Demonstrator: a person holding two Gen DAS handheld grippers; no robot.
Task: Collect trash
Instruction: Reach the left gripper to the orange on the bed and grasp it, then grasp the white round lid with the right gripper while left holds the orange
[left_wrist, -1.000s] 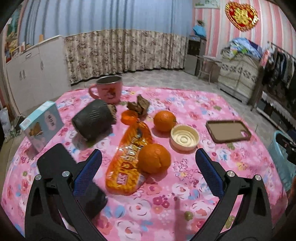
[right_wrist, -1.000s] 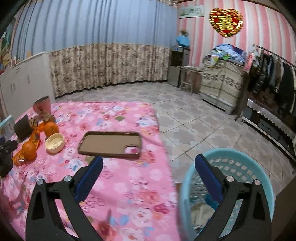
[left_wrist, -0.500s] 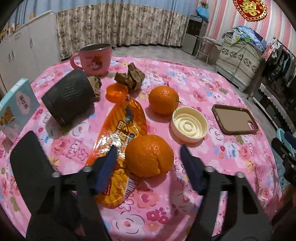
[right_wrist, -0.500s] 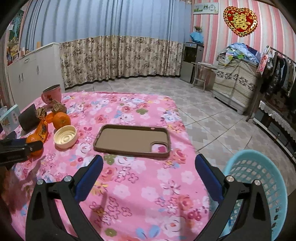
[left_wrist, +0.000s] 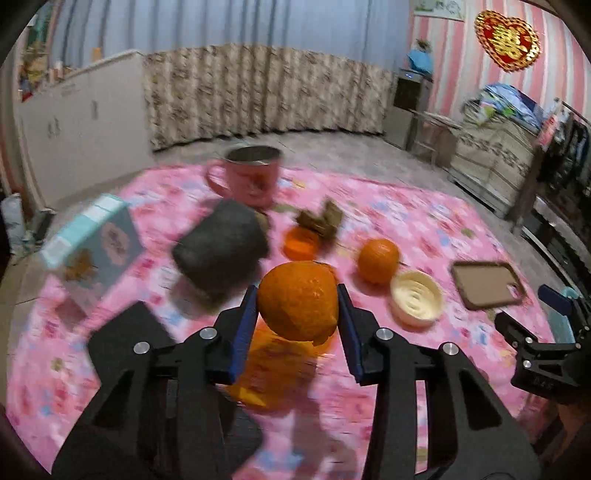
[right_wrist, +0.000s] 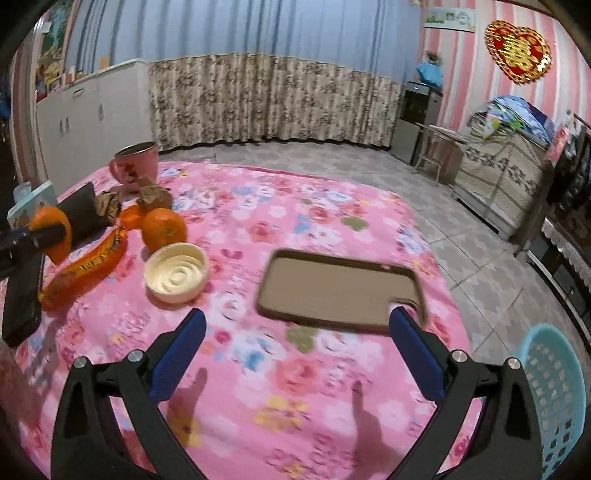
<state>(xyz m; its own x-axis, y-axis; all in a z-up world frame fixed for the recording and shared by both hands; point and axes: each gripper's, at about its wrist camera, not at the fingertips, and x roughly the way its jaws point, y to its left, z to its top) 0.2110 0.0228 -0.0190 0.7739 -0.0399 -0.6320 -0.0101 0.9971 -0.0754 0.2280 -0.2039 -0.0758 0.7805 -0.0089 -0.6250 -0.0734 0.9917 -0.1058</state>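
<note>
**Mia:** What is the left gripper (left_wrist: 297, 308) doing?

**Ben:** It is squeezing the orange peel (left_wrist: 297, 300) between its two blue pads. The peel is up in the air, above the orange snack wrapper (right_wrist: 86, 266) on the pink table (right_wrist: 295, 221).

**Mia:** Where does the peel go?

**Ben:** I think into the blue basket (right_wrist: 554, 387). It stands on the floor past the table's right edge, far from the peel and to its right. So the left gripper has a long way to carry it sideways. The right gripper (right_wrist: 295, 354) is much nearer the basket.

**Mia:** Is the right one holding anything?

**Ben:** No. Its pads are wide apart, with nothing between them. It hangs over the table, just this side of the brown phone case (right_wrist: 340, 291).

**Mia:** Can you read the wrapper?

**Ben:** There are white letters, but they are too blurry. The wrapper lies long, pointing from the cream lid (right_wrist: 175, 273) side toward the pink mug (right_wrist: 135, 164).
</note>
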